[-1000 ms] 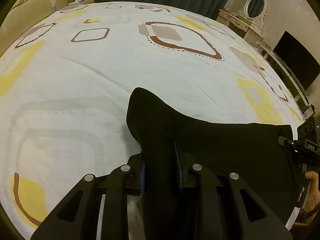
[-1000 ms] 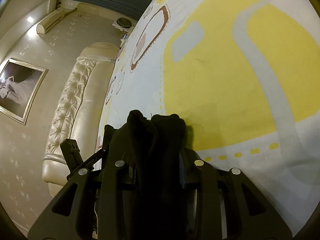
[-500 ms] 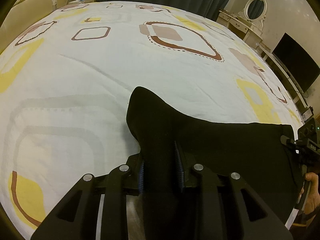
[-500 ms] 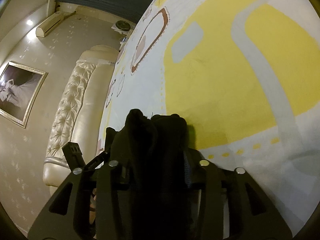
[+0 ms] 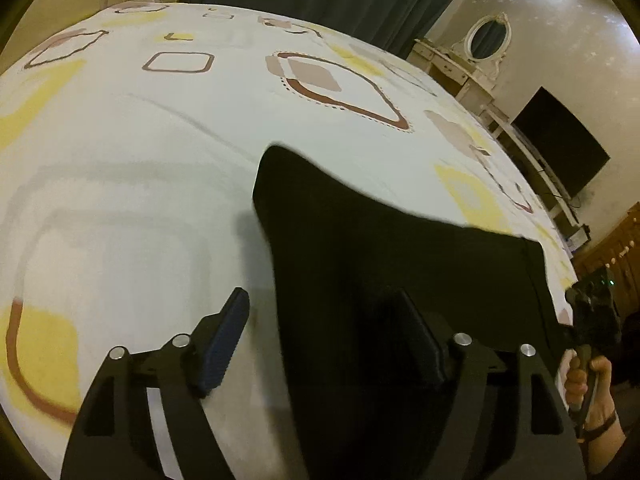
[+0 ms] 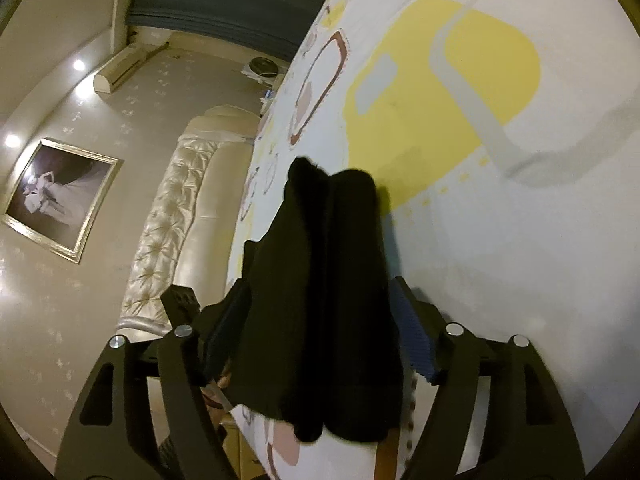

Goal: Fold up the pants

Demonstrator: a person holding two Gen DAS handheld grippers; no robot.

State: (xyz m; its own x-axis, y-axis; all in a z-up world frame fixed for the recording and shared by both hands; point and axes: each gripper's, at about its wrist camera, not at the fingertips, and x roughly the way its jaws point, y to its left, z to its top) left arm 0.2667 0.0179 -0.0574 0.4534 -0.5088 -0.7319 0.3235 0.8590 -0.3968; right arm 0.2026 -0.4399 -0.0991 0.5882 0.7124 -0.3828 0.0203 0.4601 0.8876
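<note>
The black pants [image 5: 380,264] lie folded on the patterned bed sheet [image 5: 160,152] near its front edge. My left gripper [image 5: 326,344] is open, its jaws spread wide on either side of the pants' near left end, not clamping the cloth. My right gripper [image 6: 320,332] is open too, with the bunched right end of the pants [image 6: 332,280] lying loose between its blue pads [image 6: 412,340]. The right gripper and the hand holding it also show at the far right of the left wrist view [image 5: 592,320].
The bed sheet [image 6: 500,200] stretches ahead of both grippers. A cream tufted headboard [image 6: 176,216] and framed picture [image 6: 56,196] are to the left. A dresser with oval mirror [image 5: 484,40] and a dark TV [image 5: 560,140] stand beyond the bed's right side.
Both grippers have opened and let go of the pants, which now rest on the bed. Both cameras have pulled back and lifted slightly.
</note>
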